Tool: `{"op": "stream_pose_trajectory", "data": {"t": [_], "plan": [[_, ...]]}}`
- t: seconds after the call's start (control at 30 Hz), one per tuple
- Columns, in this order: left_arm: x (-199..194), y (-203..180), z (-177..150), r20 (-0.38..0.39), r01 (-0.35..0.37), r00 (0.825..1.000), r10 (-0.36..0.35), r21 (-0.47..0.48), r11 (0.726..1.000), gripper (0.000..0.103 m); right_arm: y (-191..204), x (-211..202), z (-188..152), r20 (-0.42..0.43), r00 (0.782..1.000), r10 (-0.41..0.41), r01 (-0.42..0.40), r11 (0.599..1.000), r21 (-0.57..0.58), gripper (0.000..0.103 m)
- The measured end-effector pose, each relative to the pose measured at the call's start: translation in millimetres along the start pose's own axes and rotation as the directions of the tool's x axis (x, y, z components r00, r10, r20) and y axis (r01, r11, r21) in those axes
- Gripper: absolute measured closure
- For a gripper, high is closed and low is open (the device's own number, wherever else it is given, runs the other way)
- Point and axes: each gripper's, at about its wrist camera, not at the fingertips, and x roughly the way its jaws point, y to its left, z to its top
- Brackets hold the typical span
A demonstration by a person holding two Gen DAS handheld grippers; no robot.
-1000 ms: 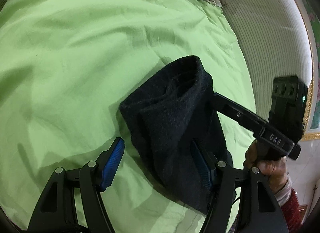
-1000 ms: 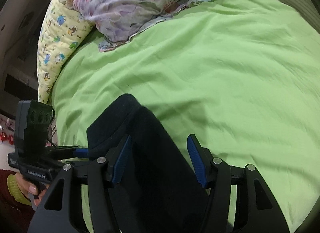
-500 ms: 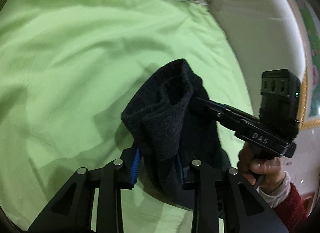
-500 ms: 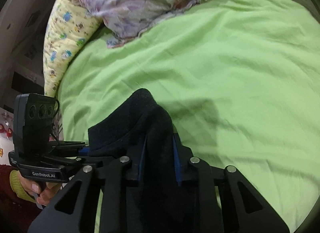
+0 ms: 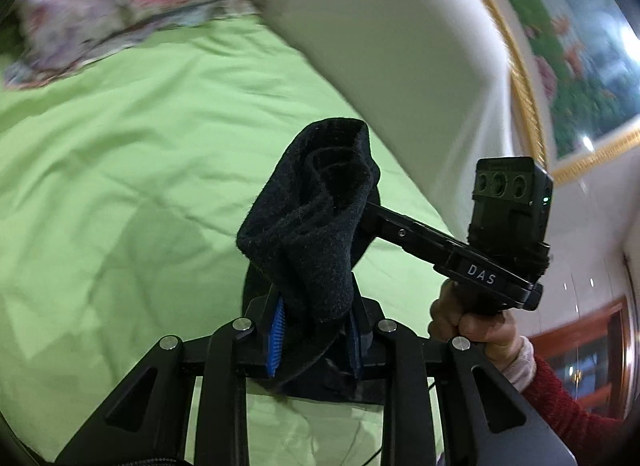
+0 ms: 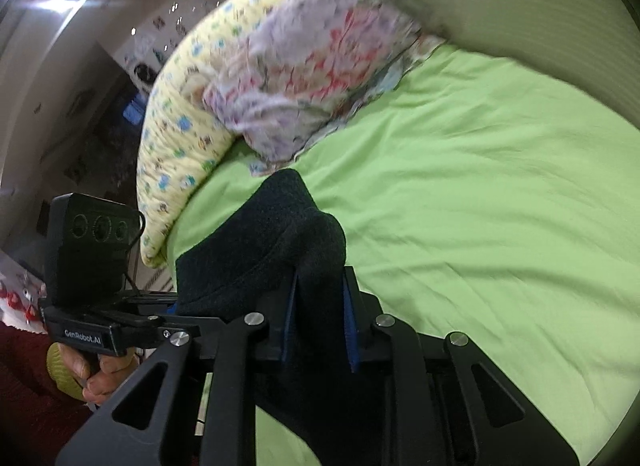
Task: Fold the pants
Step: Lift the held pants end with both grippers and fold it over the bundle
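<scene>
Left claw (image 5: 316, 334): my two blue-padded fingers are pressed in tight on a bunched edge of the black fleecy fabric pants (image 5: 308, 242), with cloth filling the whole gap between the pads.
Right claw (image 6: 320, 322): likewise clamped on the same pants (image 6: 272, 258), the dark cloth squeezed between its blue pads (image 6: 349, 330) and spilling down below them.
Pants, relative to my claws: the bundle stands up out of both grips as a rolled, folded hump, its top above the fingertips, the rest hanging down under the claws. It is lifted off the light green bed sheet (image 5: 120, 185), which lies beneath it.
Each claw seen from the other: in the left wrist view my right claw (image 5: 370, 215) reaches into the far side of the bundle; in the right wrist view my left claw (image 6: 176, 308) reaches in from the left, its tips hidden behind the cloth.
Change from a second ago: both claws were spread wide around the pants, which lay on the sheet; they have since closed on the cloth and raised it, and both views have tilted up toward the floral pillow (image 6: 312, 77) and the pale padded headboard (image 5: 380, 45).
</scene>
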Motion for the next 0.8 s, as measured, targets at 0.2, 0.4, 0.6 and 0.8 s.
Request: {"op": "stream_pose_trajectory", "data": {"t": [0.2, 0.4, 0.6, 0.8], "plan": [[19, -57, -19, -0.072, 0.080, 0.995, -0.072, 0.108, 0.991, 0.078, -11, -62, -46, 0.131, 0.990, -0.046, 0.036, 0.997, 0.075, 0.081], [49, -115, -57, -0.186, 0.147, 0.977, -0.104, 0.234, 0.961, 0.078, -28, -117, -105, 0.237, 0.964, -0.123, 0.073, 0.975, 0.208, 0.082], [87, -159, -98, -0.296, 0.194, 0.950, -0.096, 0.322, 0.927, 0.078, -46, -152, -160, 0.291, 0.936, -0.198, 0.100, 0.942, 0.322, 0.083], [124, -185, -140, -0.393, 0.199, 0.919, -0.031, 0.396, 0.897, 0.078, -67, -164, -207, 0.294, 0.921, -0.254, 0.110, 0.897, 0.428, 0.083]]}}
